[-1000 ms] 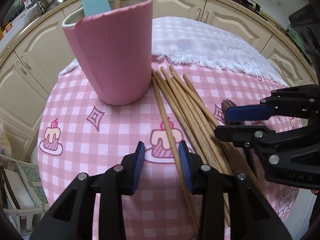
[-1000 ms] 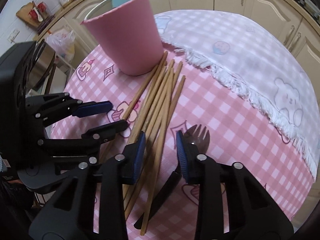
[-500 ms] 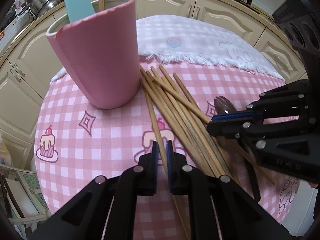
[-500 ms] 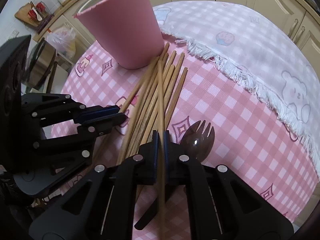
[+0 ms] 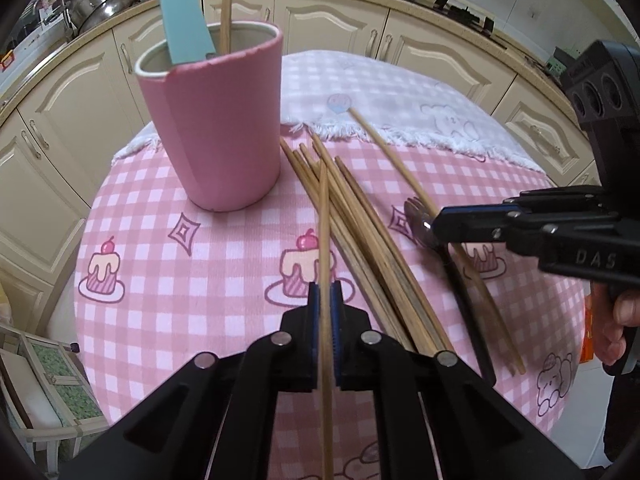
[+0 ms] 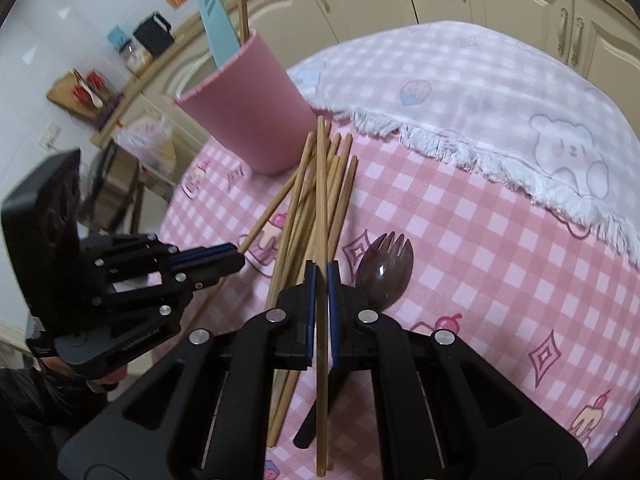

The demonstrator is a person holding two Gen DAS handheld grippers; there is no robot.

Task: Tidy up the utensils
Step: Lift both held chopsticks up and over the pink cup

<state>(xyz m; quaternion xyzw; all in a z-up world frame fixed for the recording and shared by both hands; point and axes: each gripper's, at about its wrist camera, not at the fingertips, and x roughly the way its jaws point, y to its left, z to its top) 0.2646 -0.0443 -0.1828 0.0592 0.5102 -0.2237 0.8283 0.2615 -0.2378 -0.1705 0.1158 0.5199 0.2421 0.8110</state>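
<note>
A pink cup (image 5: 212, 120) stands on the pink checked tablecloth; it also shows in the right wrist view (image 6: 248, 120). It holds a teal spatula (image 5: 180, 12) and one chopstick. Several wooden chopsticks (image 5: 360, 232) lie in a loose pile right of the cup. My left gripper (image 5: 325, 308) is shut on one chopstick (image 5: 324, 216), lifted above the pile. My right gripper (image 6: 319, 280) is shut on another chopstick (image 6: 320, 184), also raised. A dark spork (image 6: 384, 272) lies just right of the pile.
A white fringed cloth with bear prints (image 6: 500, 92) covers the far half of the round table (image 5: 140, 260). Cream kitchen cabinets (image 5: 440, 52) ring the table. Pots (image 5: 100, 0) sit on the counter at the far left.
Both grippers closed from open, each on a chopstick, then lifted their chopsticks off the pile. The right-held chopstick now points away from the pile toward the white cloth.
</note>
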